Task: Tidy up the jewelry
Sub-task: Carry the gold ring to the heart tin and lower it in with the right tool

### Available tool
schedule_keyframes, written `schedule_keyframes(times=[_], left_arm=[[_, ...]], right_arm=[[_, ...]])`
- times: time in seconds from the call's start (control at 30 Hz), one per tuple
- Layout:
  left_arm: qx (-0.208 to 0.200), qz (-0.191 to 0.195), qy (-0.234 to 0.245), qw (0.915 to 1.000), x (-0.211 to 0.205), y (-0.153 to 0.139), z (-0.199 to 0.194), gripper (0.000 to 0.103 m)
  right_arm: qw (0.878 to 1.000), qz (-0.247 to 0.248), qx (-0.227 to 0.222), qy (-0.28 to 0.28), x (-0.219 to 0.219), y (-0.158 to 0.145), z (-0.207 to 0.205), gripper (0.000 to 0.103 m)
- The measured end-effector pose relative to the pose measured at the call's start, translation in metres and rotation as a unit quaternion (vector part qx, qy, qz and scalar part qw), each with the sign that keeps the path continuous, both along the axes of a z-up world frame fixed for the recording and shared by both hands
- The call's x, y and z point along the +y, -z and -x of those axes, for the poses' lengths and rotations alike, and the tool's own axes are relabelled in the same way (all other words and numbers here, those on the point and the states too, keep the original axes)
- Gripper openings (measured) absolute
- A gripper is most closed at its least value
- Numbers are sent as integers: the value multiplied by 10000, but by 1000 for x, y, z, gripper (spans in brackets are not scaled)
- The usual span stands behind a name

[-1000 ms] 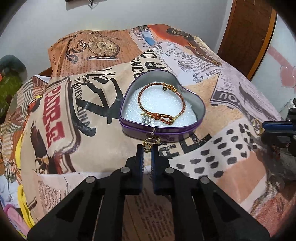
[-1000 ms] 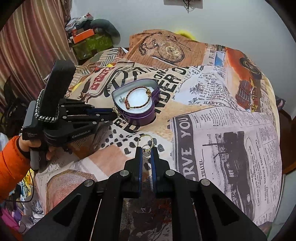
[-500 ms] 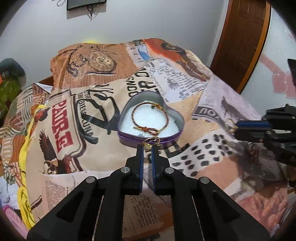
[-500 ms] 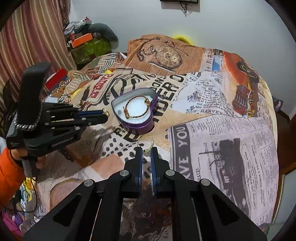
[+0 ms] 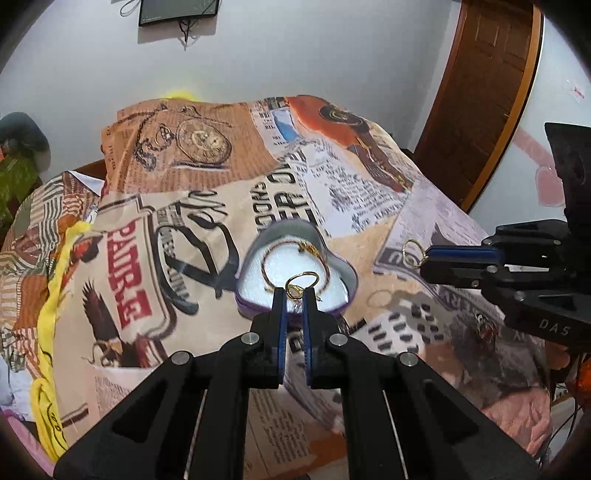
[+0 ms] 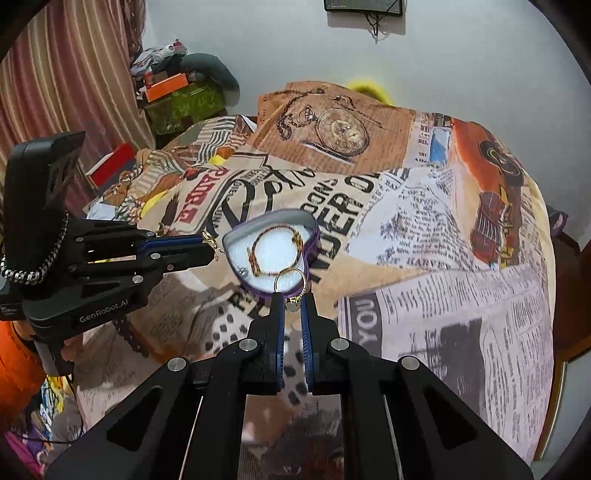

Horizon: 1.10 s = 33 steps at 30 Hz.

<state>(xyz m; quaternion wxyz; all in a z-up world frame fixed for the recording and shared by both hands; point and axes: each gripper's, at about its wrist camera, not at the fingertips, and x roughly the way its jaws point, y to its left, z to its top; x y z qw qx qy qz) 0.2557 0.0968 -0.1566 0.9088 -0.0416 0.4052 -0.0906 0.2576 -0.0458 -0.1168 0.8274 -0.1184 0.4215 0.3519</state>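
Earrings are pinched in both tools above a bed [image 5: 424, 206] covered with a newspaper-print blanket. The left hand-held gripper [image 5: 294, 291] has its fingers pressed together on a small gold hoop earring [image 5: 299, 286], held in the air just in front of a purple heart-shaped tin [image 5: 351, 284]. The right hand-held gripper [image 6: 291, 297] likewise clamps a second gold hoop earring [image 6: 290, 282] at its lower end, so the ring stands up above the fingertips. In the right wrist view that ring overlaps the near edge of the tin [image 6: 314, 240]; whether it is over the tin or short of it is hard to judge. The tin lies open on the blanket, lined in white, with a red and gold bracelet [image 6: 275, 251] lying inside. An orange sleeve [image 6: 14, 373] shows behind the left tool. A dark screen [image 6: 364, 5] hangs on the pale wall.
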Motion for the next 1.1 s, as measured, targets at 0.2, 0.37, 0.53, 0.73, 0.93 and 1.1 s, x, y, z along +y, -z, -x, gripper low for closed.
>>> schedule_keyframes(times=[0.2,0.37,0.53,0.73,0.93,1.1], left_arm=[[80,50,-98,9999,10,4,-21,6],[356,50,-164,9992,20,20,-39,6],[549,53,-104,9984,22,33,-47,6],[550,-52,84,9984,15,33,-46,6],[584,-123,154,9981,11,33,-45,6],[526,-109,117,9985,12,28,-42,6]], right_arm=[[9998,-44,161,-54,13,2,-20,8],[9994,120,243,-220,32,7,-33,8],[9983,295,326,-380,47,14,-41,8],[9960,537,485,-517,62,29,-49,8],[9941,628,677,-560,68,41,-56,8],[9934,755,650,-564,70,46,-58,8]])
